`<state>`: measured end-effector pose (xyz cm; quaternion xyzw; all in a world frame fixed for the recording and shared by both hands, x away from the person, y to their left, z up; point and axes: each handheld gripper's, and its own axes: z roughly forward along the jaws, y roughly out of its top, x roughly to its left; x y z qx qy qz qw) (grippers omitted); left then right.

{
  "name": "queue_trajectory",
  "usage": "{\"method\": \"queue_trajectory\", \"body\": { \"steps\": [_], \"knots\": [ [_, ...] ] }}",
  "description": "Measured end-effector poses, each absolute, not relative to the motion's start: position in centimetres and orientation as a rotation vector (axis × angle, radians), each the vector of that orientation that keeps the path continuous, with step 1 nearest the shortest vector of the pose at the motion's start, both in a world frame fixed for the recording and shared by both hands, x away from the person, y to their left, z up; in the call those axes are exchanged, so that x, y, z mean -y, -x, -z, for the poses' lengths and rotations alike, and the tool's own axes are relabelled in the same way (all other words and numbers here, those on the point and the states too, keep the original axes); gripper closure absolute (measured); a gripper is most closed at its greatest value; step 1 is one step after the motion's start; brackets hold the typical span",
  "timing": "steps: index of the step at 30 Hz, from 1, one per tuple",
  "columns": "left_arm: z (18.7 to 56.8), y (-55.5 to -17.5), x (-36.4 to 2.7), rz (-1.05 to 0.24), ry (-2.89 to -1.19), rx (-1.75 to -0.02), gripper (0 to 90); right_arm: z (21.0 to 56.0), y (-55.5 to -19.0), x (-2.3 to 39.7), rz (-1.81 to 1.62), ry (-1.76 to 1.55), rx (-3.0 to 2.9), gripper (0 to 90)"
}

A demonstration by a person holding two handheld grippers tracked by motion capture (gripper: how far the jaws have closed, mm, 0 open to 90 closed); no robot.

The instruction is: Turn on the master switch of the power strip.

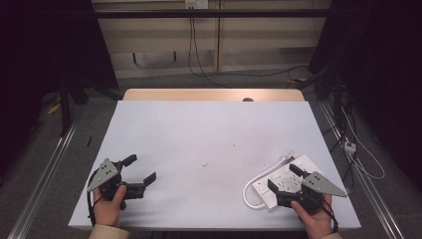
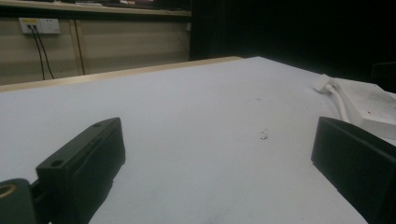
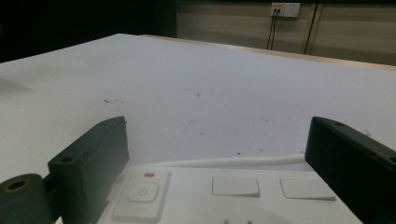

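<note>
A white power strip (image 1: 284, 182) with its white cable (image 1: 255, 185) lies at the table's front right. In the right gripper view the power strip (image 3: 233, 196) shows a power button (image 3: 143, 191) with a red light above it. My right gripper (image 1: 284, 178) stands open just above the strip, one jaw on each side of it, and touches nothing. Over the bare table at the front left, my left gripper (image 1: 140, 168) is open with nothing between its jaws. From the left gripper view the power strip (image 2: 371, 100) lies far off to the right.
The white table top (image 1: 209, 139) has a wooden strip (image 1: 214, 94) along its far edge. A few small dark specks (image 1: 205, 164) mark the middle. Cables (image 1: 356, 149) hang off the right side, and a wall socket (image 3: 285, 9) sits on the far wall.
</note>
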<state>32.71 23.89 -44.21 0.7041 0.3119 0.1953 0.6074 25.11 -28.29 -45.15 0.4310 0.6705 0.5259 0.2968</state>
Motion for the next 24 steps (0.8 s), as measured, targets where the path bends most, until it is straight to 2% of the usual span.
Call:
{"method": "queue_trajectory", "body": {
  "steps": [11, 24],
  "knots": [
    [44.18, -32.56, -23.95, -0.451, -1.626, -0.722, 2.6, 45.02, -25.28, 28.22, -1.398, -1.139, -1.786, 6.9],
    [44.15, -32.57, -23.97, -0.451, -1.628, -0.716, 2.7, 44.78, -25.45, 27.89, -1.398, -1.115, -1.829, 14.2]
  ]
}}
